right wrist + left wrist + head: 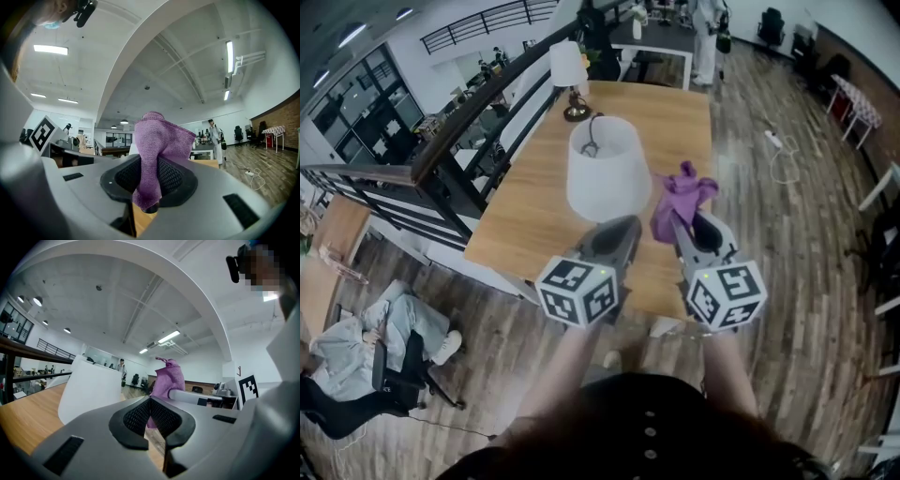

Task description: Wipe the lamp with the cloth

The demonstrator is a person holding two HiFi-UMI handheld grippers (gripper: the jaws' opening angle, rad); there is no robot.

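Head view: the right hand-held gripper [682, 228] was clamped on the purple cloth [682, 195], which bunched upward above its jaws over the wooden table [525, 206], just beside the white shade of the lamp [607, 169]. The left hand-held gripper [626, 228] had its jaws pressed together with nothing between them, its tip near the shade's lower rim. A smaller lamp [569, 80] stood at the table's far end.
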